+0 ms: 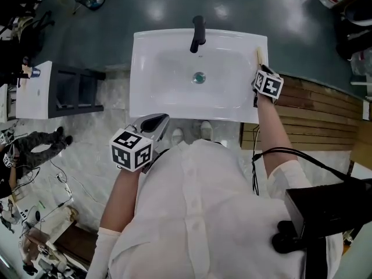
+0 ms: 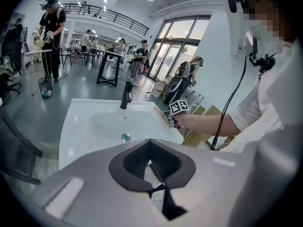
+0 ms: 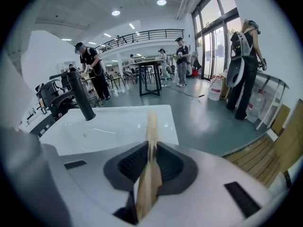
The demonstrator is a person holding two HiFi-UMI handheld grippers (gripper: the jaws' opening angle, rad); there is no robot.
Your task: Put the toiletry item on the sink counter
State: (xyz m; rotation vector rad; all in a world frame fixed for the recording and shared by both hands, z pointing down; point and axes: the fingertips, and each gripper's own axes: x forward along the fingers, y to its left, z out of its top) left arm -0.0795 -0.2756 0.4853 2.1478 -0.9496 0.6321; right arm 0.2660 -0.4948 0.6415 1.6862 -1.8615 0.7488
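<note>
Wooden decking (image 1: 317, 106) meets the glossy dark floor (image 1: 145, 4) at the right, a small white tabletop (image 1: 34, 92) with a dark shelf rack (image 1: 78, 92) beside it stands at the left, and farther off people (image 2: 51, 27) stand around black tables (image 3: 150, 61).

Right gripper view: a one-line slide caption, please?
Right gripper clamps a slim wooden toiletry item at the white sink counter's right rim, black faucet at left.

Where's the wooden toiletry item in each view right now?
Head view: wooden toiletry item at the sink's right rim, upper right.
Left gripper view: the item mid-frame, along the sink's right edge.
Right gripper view: the item at centre, between the jaws.
Shared landmark: the black faucet.
</note>
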